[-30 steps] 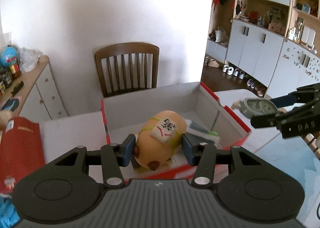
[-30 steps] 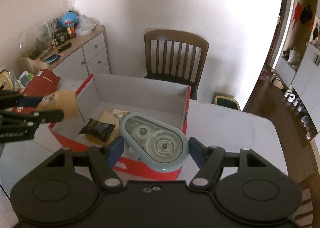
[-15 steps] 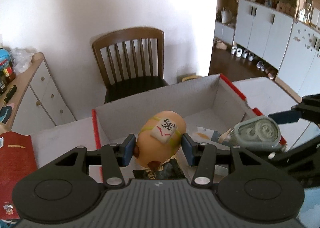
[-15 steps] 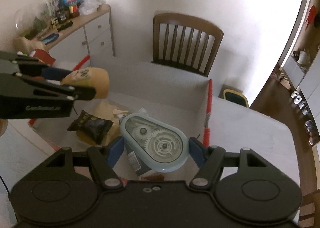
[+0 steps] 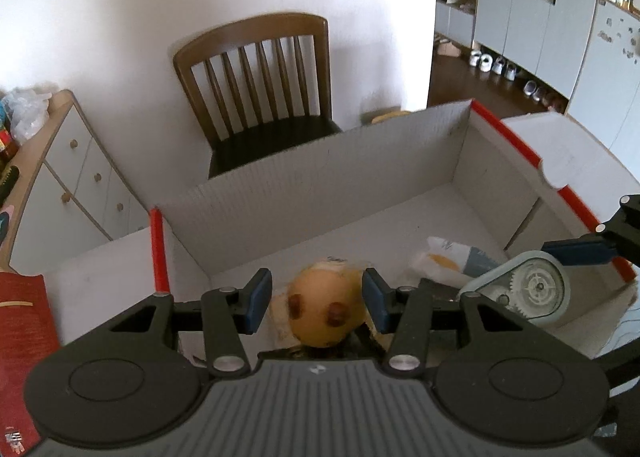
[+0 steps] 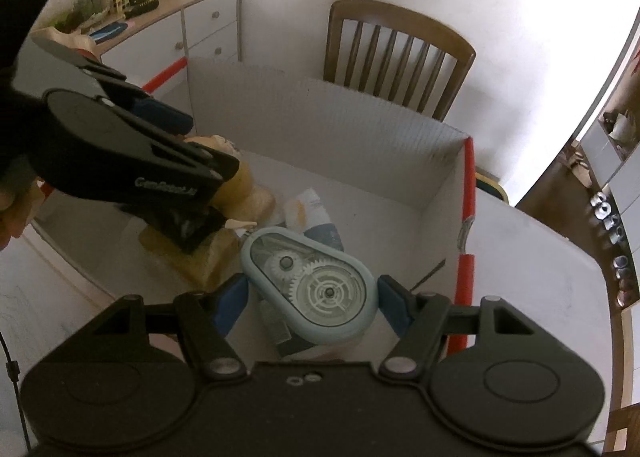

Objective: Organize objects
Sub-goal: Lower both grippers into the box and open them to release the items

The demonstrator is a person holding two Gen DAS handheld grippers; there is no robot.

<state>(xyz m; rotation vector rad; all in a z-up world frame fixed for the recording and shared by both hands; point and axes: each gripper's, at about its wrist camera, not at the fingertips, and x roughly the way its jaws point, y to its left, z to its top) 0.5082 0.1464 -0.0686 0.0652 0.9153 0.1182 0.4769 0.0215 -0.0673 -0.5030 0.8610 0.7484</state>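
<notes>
Right now both of your loads hang low inside the red-edged cardboard box (image 5: 400, 161), so the risks are all about the release. Your left hand-held gripper (image 5: 316, 299) is clamped on the yellowish egg-shaped toy (image 5: 322, 307), which sits in the lower middle of the left wrist frame, tipped so its two brown spots face the camera. It is round and smooth; my guess is that if you let go while it is above the clutter, it rolls across the floor of the box or off the black foil packet (image 6: 188, 225) under it.

Your right hand-held gripper (image 6: 308, 299) is clamped on the pale blue correction tape dispenser (image 6: 310, 289), low centre in the right wrist frame, its clear face and white gears turned up. It hangs over a white and blue pouch (image 6: 316, 217) and another small pack that I cannot make out. Dropped flat on those, it may slide or end up propped at a tilt.

Watch the two tools as well: in the right wrist frame the left one fills the left side, near your right fingertips, and a sideways move could knock them together.

Readable writing is scarce. The side of the left tool carries a pale brand word, too blurred to spell with confidence. The pouch print and the marking on top of the toy are illegible.
</notes>
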